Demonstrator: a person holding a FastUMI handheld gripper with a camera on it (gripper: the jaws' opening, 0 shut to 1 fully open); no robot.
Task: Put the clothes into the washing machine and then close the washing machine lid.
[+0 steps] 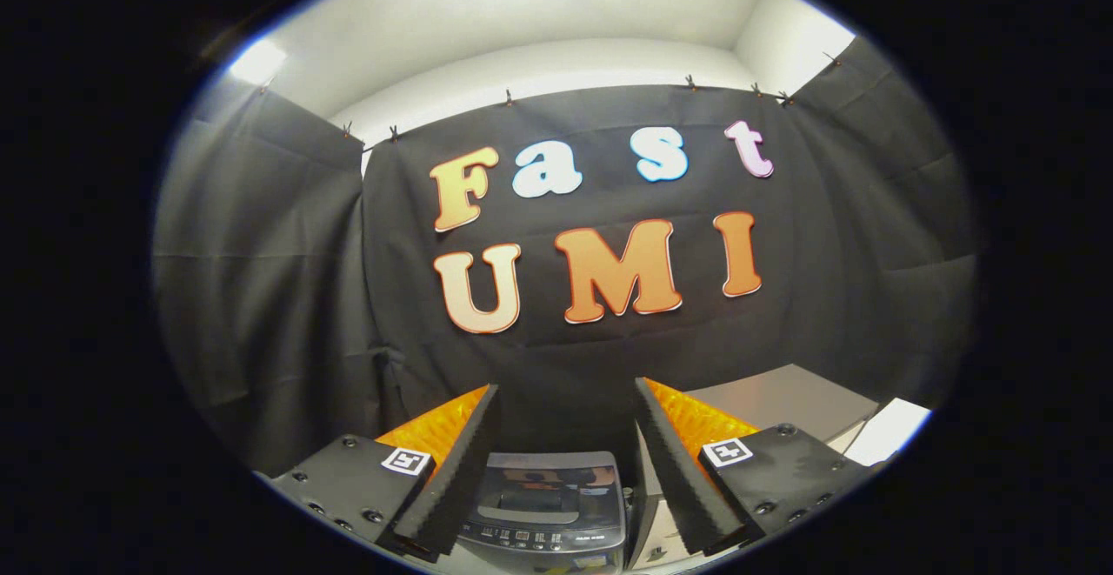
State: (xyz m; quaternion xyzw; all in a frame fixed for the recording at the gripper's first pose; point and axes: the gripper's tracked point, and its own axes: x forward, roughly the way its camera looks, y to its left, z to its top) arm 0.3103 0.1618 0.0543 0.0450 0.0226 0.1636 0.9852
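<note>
Grey, glossy-lidded small washing machine (543,505) sits low between the tool's (565,423) spread, empty fingers, lid apparently down; descending blind risks striking that lid.

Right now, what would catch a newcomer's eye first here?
The tool stands open, its fingers spread wide with nothing between them. Low in that gap sits the washer, its glossy lid down. Beyond hangs the black cloth wall, with a pale counter to the right.
</note>
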